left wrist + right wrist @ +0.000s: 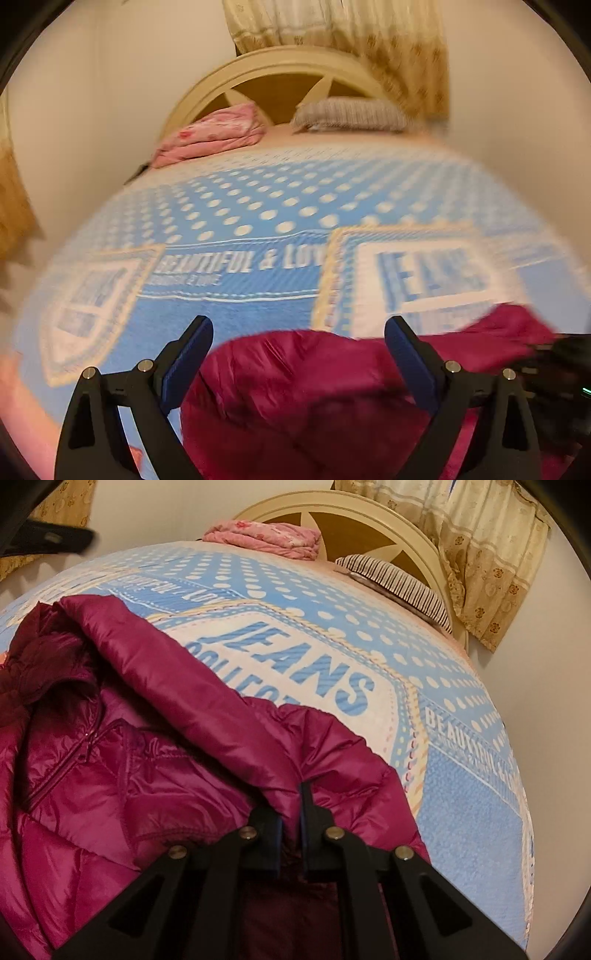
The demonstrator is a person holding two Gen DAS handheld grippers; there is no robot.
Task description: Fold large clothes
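Observation:
A magenta puffer jacket (129, 760) lies rumpled on the blue dotted bedspread (461, 812), zip side up, with its hood at the left. My right gripper (293, 794) is shut on a fold of the jacket's edge near me. In the left wrist view the jacket (295, 398) bulges below and between the fingers of my left gripper (299, 332), which is open wide and empty. The right gripper's black body (554, 373) shows at the right edge of that view. The left wrist view is blurred.
The bedspread (258, 206) covers most of the bed. At the headboard (369, 520) lie a folded pink blanket (266, 535) and a striped pillow (399, 583). Curtains (487, 554) hang behind the bed. A wall runs along the bed's left side.

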